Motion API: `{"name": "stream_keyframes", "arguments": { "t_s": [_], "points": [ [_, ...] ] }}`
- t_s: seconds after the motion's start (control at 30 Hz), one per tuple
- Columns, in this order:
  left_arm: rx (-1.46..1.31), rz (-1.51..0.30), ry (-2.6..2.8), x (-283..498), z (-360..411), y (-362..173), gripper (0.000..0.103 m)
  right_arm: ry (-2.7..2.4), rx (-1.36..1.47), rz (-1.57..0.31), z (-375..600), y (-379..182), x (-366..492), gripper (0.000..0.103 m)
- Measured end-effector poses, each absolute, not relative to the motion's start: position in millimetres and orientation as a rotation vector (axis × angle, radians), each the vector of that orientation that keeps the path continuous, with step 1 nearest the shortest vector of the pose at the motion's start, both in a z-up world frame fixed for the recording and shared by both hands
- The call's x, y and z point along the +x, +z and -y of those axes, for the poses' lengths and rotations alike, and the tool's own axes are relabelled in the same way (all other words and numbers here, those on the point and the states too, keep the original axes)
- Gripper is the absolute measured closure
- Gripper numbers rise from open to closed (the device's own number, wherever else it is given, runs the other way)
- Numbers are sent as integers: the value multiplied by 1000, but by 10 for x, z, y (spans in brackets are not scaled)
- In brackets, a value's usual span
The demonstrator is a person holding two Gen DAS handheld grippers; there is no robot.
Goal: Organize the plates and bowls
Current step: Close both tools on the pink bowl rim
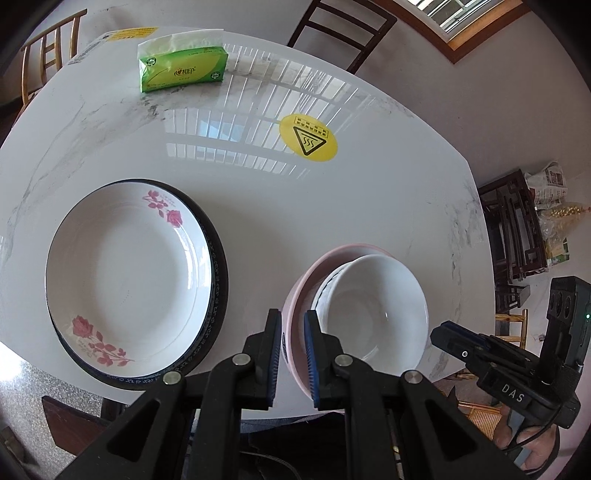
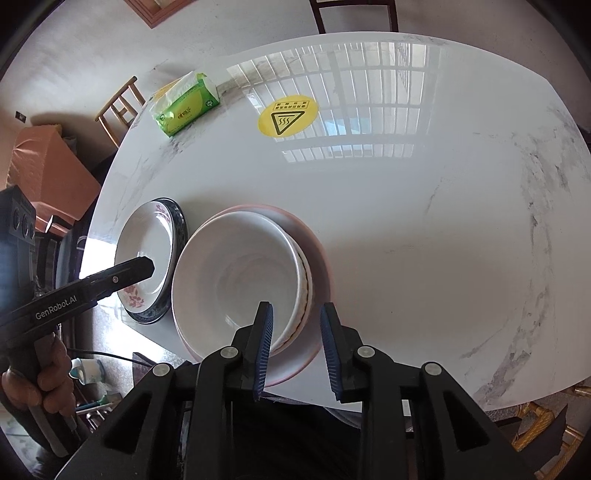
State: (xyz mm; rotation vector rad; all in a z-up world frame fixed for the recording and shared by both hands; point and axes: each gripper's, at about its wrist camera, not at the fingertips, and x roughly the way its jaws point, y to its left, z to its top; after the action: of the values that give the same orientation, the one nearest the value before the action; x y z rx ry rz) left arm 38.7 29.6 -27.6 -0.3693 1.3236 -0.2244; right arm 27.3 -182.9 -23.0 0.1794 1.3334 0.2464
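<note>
left gripper (image 1: pixel 291 354), seen from its own camera: black arms with blue ribbed pads, the jaws set narrow and straddling the near rim of the pink bowl (image 1: pixel 295 306), one pad outside the wall and one inside; whether the pads press the rim cannot be told. right gripper (image 2: pixel 297 347), seen from its own camera: the jaws stand moderately apart, the left pad over the inside of the white bowl (image 2: pixel 236 280) near its near-right rim, the right pad outside the stack over the pink rim; nothing is clamped between them.

white bowl: plain glazed white, nested inside the wider pink bowl; the right view shows a second white rim just beneath it, with a thin dark line. the stack stands on the marble-patterned white table (image 1: pixel 369 206) near its front edge.

rose plate (image 1: pixel 129 273): white with pink rose sprays, resting on a larger dark-rimmed plate (image 1: pixel 218 266) with a blue-and-white border, just left of the bowl stack and apart from it.

farther back on the table: a round yellow heat-warning sticker (image 1: pixel 308 137) and a green tissue pack (image 1: pixel 181 70) with a tissue standing out of it. wooden chairs (image 1: pixel 340 26) stand beyond the table.
</note>
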Motion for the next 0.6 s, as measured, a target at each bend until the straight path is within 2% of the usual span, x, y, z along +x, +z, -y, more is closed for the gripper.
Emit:
{"name": "stream_keyframes", "arguments": {
  "t_s": [0.6],
  "points": [
    [-429,-1379,-219,411,-276,-595,90,181,200,-1376,1950,-504,271,77]
  ]
}}
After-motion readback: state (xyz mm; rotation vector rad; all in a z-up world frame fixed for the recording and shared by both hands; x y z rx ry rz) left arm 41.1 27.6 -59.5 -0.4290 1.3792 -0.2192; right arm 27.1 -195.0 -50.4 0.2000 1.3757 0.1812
